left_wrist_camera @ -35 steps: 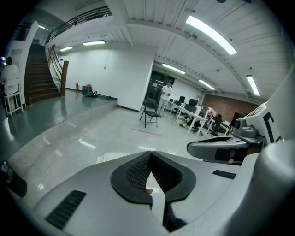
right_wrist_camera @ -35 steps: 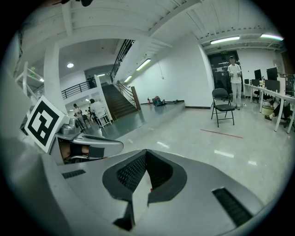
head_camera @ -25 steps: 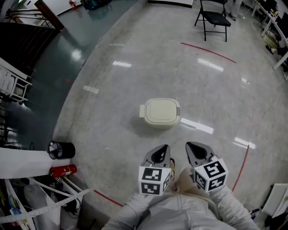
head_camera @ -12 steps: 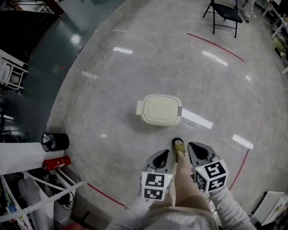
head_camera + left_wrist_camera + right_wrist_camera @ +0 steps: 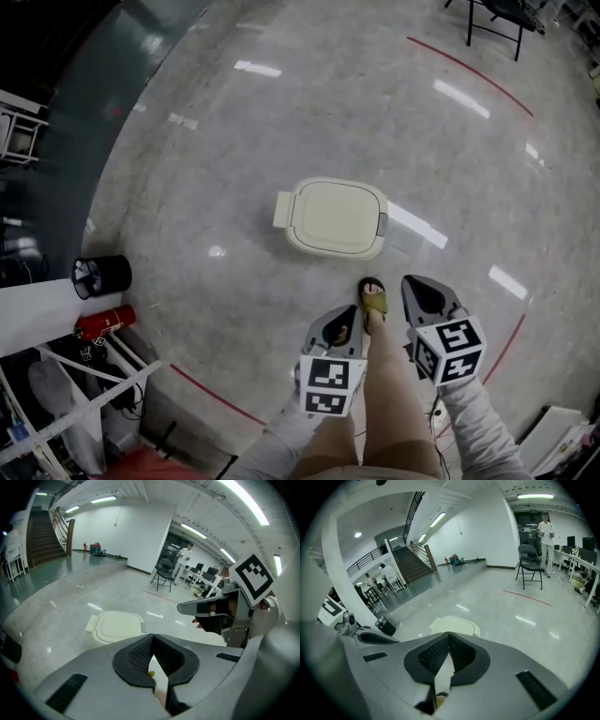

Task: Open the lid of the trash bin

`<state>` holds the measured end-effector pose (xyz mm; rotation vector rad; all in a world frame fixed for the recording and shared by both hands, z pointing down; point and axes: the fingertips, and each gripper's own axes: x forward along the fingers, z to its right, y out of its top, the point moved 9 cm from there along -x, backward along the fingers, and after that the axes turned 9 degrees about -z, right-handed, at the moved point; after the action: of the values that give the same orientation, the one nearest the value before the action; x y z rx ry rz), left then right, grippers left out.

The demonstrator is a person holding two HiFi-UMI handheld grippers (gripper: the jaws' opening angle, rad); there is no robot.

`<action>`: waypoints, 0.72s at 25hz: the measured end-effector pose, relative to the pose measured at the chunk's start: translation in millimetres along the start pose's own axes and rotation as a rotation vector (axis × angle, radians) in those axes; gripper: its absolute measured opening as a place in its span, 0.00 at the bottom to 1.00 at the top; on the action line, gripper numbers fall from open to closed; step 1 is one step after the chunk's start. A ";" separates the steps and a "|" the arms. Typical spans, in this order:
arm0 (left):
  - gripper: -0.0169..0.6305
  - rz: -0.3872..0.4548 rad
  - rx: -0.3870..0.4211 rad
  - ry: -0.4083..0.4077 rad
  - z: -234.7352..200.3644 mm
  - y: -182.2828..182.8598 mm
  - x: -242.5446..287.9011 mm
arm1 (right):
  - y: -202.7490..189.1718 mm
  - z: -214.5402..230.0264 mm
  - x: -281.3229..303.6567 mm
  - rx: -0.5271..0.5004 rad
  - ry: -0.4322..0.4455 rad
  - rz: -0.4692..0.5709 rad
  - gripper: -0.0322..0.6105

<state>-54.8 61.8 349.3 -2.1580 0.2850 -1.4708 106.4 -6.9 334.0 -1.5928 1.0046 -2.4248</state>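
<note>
On the floor stands the bin, its lid shut and untouched, so the opening is all left to do, while short of the bin the left gripper and right gripper hang with jaws together, empty.

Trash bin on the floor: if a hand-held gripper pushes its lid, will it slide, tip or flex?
The trash bin looks like light cream plastic on a glossy floor, so a sideways push would probably slide it. Squat and wide, it seems unlikely to tip. Its shut lid looks rigid, so it should swing as one piece.
</note>
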 end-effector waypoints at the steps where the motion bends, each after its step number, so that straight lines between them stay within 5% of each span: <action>1: 0.03 -0.009 -0.001 0.002 -2.7 -3.2 8.7 | -1.2 4.7 9.6 0.003 -0.001 -0.005 0.04; 18: 0.03 -0.127 -0.046 0.029 -39.8 -43.8 119.9 | -26.2 66.0 142.2 0.021 -0.034 -0.081 0.04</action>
<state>-49.0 34.4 480.0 -2.2291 0.1961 -1.5804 104.0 -74.2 478.0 -1.6935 0.9233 -2.4417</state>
